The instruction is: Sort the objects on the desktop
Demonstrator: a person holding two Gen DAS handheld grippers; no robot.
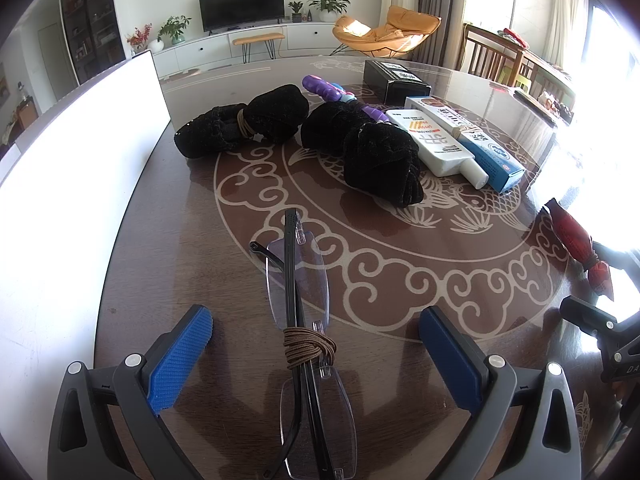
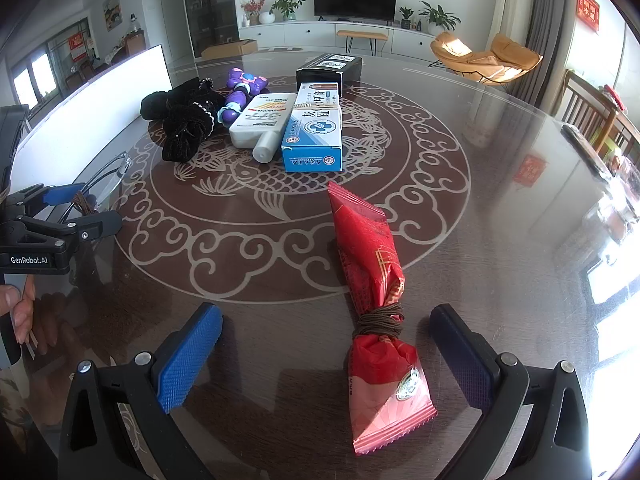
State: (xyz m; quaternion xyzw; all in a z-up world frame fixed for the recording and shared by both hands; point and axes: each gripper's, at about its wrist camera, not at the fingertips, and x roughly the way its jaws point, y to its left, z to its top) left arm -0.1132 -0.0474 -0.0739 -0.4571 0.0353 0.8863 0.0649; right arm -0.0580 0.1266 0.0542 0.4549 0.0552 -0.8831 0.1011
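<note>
Both grippers sit low over the round table (image 2: 500, 168), fingers level. The left gripper (image 1: 316, 344) is spread wide around the folded glasses (image 1: 308, 320). Right of the glasses, the right gripper (image 2: 326, 344) gapes around the red packet (image 2: 372, 280), touching neither side.

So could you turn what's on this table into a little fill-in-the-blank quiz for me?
1. The glasses between the open left tool are wrapped with a brown ____.
2. The snack packet lying between the open right tool is ____ in colour.
3. The white tube lies beside a ____ box.

Missing words: cord; red; blue
</note>
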